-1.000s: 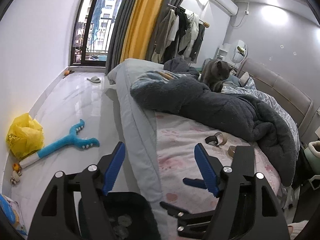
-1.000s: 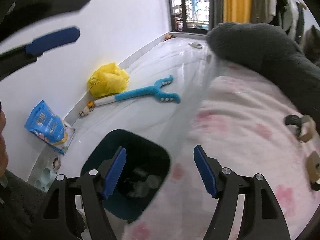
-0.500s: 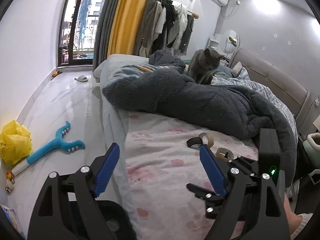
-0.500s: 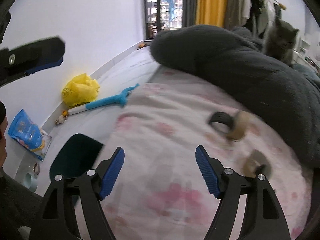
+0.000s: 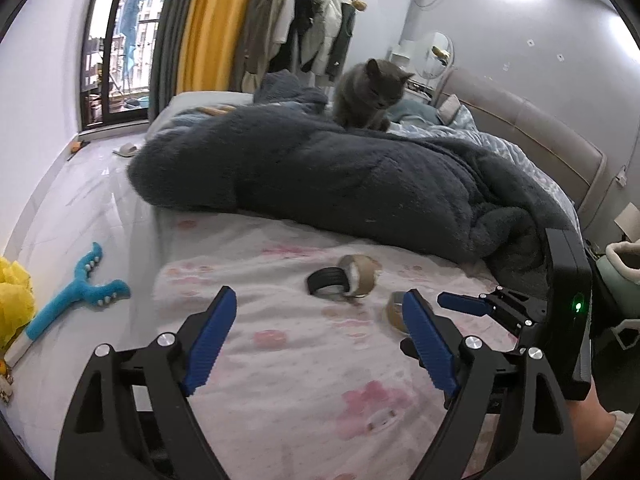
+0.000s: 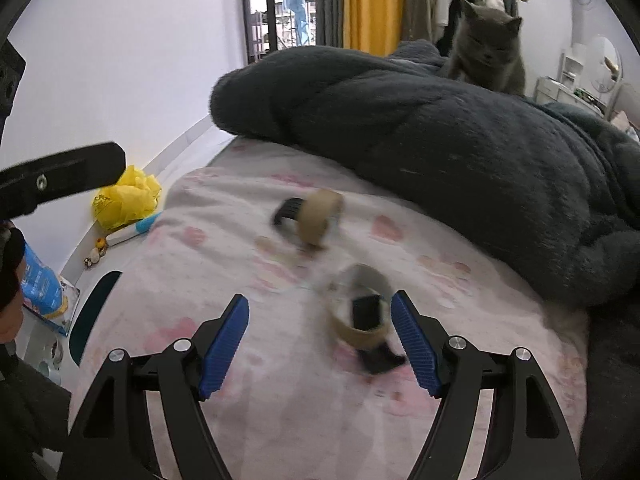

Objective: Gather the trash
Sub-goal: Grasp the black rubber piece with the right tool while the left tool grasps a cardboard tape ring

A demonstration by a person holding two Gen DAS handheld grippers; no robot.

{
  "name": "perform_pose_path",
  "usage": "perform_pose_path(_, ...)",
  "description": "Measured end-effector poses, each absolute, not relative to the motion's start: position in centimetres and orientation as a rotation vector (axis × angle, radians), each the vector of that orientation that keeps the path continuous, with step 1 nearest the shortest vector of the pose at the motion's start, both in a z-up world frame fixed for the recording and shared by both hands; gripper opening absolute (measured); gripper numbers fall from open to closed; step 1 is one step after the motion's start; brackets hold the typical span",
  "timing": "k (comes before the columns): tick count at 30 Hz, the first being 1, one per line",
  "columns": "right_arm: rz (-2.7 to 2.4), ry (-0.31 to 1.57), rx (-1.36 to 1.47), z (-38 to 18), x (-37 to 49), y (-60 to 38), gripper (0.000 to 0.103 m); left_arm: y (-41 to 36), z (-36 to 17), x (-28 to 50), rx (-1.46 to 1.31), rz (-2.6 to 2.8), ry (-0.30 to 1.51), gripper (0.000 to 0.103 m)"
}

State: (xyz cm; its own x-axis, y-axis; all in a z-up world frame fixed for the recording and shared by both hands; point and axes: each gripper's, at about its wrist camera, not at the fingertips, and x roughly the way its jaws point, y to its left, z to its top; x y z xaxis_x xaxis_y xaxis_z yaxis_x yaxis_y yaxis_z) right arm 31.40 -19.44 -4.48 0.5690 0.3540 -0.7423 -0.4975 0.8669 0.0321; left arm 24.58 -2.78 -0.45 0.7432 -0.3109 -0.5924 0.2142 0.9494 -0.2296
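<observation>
Two hand-held grippers reach over a bed point(image 5: 304, 360) covered by a pale pink flowered sheet, where spent tape rolls lie as the trash to collect. The step in hand looks like the approach to a pickup, with nothing lifted yet. The right gripper point(image 6: 320, 340) has its blue-padded jaws standing apart and empty. A flattened tan tape ring point(image 6: 360, 312), with something small and black at its middle, lies on the sheet just ahead of the jaws, close to the right-hand pad and off centre; blur hides whether the pad touches it. Farther up the sheet, a black ring point(image 6: 286, 210) leans against a larger brown tape roll point(image 6: 318, 220), the pair well ahead of the jaws. The left gripper point(image 5: 320, 344) has just been opening its jaws, which stand wide with nothing between them; from its view the black and brown pair lies ahead, near the middle of the gap. The next move probably calls for centring the right jaws over the tan ring, lowering, and closing. A dark bin point(image 6: 94, 312) shows at the bed's left edge. A grey cat point(image 5: 368, 94) sits on a dark fleece blanket point(image 5: 340, 184) behind.
</observation>
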Motion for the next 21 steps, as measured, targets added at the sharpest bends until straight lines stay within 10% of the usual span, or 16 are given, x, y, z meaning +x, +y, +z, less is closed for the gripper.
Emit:
perform_pose_path(11,0.522,0.906,-0.177,-7.2,32.4,-23.7,0.074,-8.6,-3.2,27.5,-0.165,-0.401,0.764,0.089)
perform_pose_path(21,0.615,0.918,-0.156,-7.9,32.8,-24.7,0.036,-12.9,-6.7,30.3,-0.172,-0.471,0.863,0.089)
